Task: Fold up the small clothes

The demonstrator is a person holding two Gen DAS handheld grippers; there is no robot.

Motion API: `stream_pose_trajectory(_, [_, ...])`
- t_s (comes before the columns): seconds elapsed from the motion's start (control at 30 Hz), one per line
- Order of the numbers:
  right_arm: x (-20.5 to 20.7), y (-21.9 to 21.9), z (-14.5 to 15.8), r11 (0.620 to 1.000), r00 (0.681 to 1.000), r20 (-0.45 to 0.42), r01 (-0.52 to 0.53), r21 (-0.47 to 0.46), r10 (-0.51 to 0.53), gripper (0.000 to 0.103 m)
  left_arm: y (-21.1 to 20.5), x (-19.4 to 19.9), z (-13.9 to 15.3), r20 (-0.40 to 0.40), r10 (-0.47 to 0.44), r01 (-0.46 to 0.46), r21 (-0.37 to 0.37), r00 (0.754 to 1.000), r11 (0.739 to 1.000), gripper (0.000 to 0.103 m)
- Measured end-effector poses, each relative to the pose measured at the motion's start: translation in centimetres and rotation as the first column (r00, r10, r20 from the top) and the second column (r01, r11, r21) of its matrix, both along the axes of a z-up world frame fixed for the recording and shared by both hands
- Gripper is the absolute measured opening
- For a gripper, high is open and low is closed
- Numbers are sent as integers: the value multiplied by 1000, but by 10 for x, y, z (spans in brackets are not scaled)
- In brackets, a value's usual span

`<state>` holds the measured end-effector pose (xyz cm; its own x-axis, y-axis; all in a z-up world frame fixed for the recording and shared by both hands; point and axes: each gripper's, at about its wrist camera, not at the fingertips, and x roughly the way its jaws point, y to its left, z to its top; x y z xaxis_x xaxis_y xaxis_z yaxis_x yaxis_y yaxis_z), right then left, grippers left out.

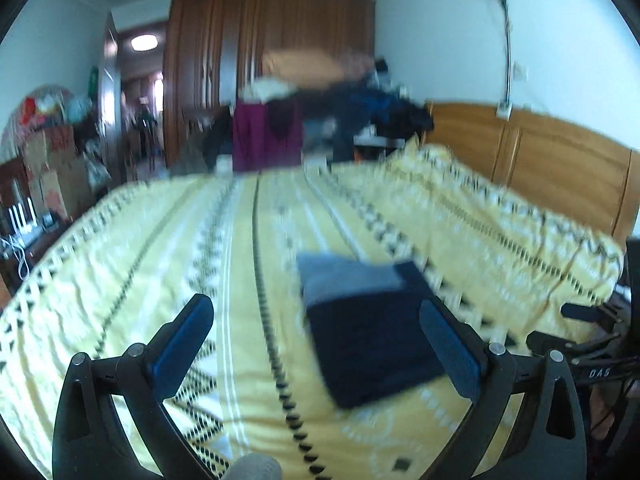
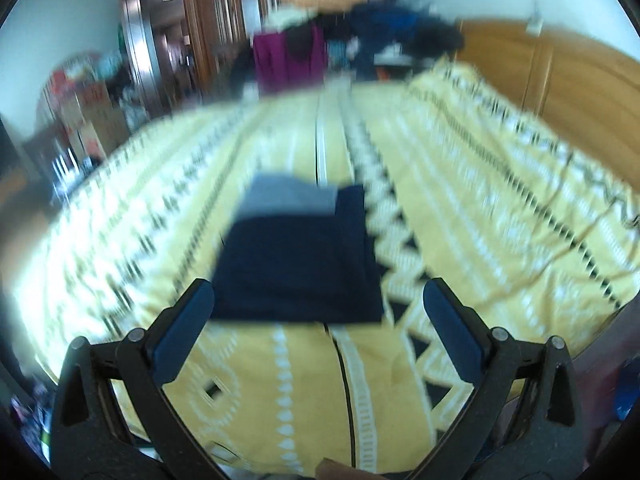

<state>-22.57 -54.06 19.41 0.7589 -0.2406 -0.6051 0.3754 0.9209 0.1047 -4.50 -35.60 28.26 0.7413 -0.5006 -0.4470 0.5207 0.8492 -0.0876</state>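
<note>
Yellow patterned bedspread (image 1: 168,240) covers the bed, bunched along its right edge against a wooden headboard (image 1: 560,160). Beyond the far edge: heaped clothes (image 1: 360,108), magenta garment (image 1: 260,140), brown wardrobe (image 1: 272,32). Cluttered boxes (image 1: 52,160) far left.

A folded garment (image 1: 368,332) lies flat on a bed (image 1: 160,264), ahead of both grippers. The left gripper (image 1: 316,344) hangs over the bedspread with the garment toward its right finger; the right gripper (image 2: 316,320) faces the garment (image 2: 296,256) squarely. A headboard (image 1: 560,160) stands to the right, a wardrobe (image 1: 272,60) behind, with heaped clothes (image 1: 340,108) before it.
</note>
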Motion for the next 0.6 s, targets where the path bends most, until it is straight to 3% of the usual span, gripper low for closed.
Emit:
stream_pose_trajectory(0.1, [-12, -4, 39, 1000, 996, 88, -3, -3, 4, 103, -2, -21, 47, 65, -22, 25, -51, 998, 998, 103])
stream_pose_trajectory(0.2, [-18, -6, 59, 1000, 992, 127, -11, 0, 11, 103, -4, -32, 71, 97, -15, 21, -60, 995, 998, 103])
stream_pose_trajectory(0.37, [-23, 0, 66, 998, 993, 119, 14, -64, -6, 103, -3, -47, 91, 120, -15, 27, -101, 993, 994, 103])
stream_pose_trajectory(0.6, [-32, -1, 69, 996, 991, 132, 28, -81, -17, 103, -17, -53, 96, 132, -6, 15, -65, 991, 998, 103])
